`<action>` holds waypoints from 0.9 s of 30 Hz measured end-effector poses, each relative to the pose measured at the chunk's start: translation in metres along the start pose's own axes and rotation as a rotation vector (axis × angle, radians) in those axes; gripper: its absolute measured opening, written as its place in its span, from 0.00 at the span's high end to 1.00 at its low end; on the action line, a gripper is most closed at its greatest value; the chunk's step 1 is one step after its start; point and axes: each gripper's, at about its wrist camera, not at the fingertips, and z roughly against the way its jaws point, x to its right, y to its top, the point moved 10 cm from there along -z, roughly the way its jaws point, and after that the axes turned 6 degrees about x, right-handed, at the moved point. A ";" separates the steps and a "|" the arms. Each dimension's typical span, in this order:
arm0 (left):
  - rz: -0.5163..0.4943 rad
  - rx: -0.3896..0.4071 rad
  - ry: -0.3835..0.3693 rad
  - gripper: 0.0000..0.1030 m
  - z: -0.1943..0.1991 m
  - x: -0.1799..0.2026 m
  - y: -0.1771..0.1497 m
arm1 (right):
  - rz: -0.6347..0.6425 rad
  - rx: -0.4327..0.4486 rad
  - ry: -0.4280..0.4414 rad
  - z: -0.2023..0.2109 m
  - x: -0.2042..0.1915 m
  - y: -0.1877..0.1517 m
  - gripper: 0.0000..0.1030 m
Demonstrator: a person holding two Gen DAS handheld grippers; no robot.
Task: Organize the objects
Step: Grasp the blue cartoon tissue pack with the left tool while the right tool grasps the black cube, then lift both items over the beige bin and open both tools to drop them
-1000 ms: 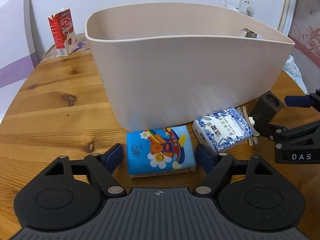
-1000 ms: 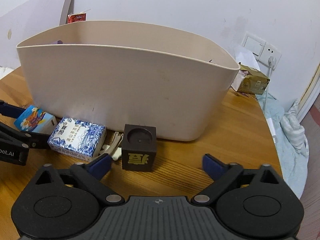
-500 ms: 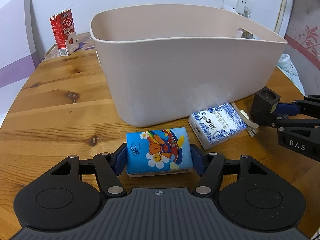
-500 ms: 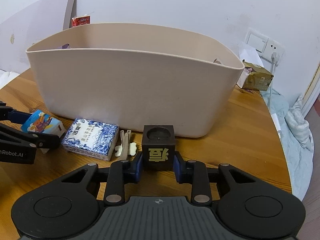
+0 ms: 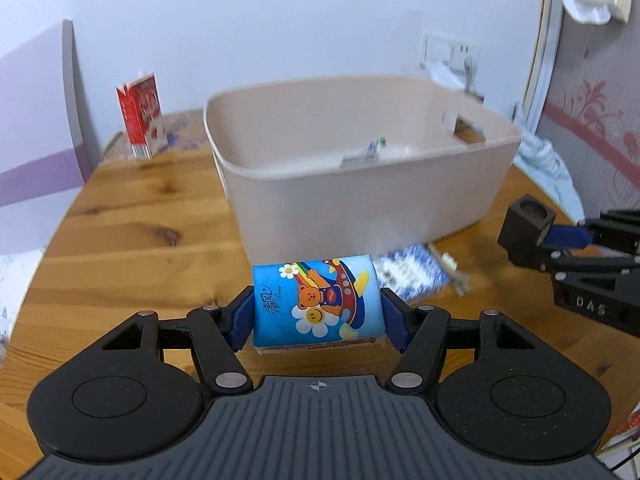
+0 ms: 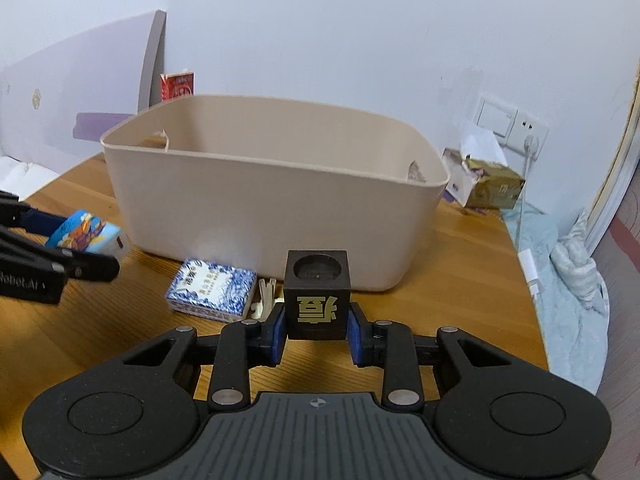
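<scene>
My left gripper (image 5: 316, 312) is shut on a blue tissue pack with a bear print (image 5: 316, 300) and holds it above the table, in front of the beige bin (image 5: 360, 200). My right gripper (image 6: 316, 330) is shut on a dark cube with a round hole and a gold character (image 6: 317, 296), lifted in front of the bin (image 6: 272, 200). A blue-and-white patterned pack (image 6: 212, 287) and small pale sticks (image 6: 264, 300) lie on the wooden table (image 6: 460, 280) by the bin's front wall. Each gripper shows in the other view, the right one with the cube (image 5: 528, 220), the left one with the tissue pack (image 6: 86, 232).
A red carton (image 5: 140, 116) stands at the table's back left. A gold-brown box (image 6: 492, 188) lies behind the bin near the wall sockets (image 6: 512, 124). Light blue cloth (image 6: 568, 280) hangs past the table's right edge. Some small items lie inside the bin (image 5: 360, 156).
Both grippers closed on their objects, the tissue pack and the cube, and lifted them up and back from the table. The bin's inside now shows from above.
</scene>
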 end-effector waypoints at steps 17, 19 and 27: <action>0.021 0.186 0.009 0.37 0.024 -0.005 0.097 | -0.011 0.177 -0.053 0.021 0.028 0.084 0.72; 0.018 0.179 0.024 0.37 0.012 -0.007 0.105 | -0.012 0.190 -0.056 0.017 0.030 0.095 0.72; -0.018 0.120 0.045 0.37 -0.042 0.001 0.126 | -0.038 0.165 -0.058 -0.024 0.036 0.113 0.72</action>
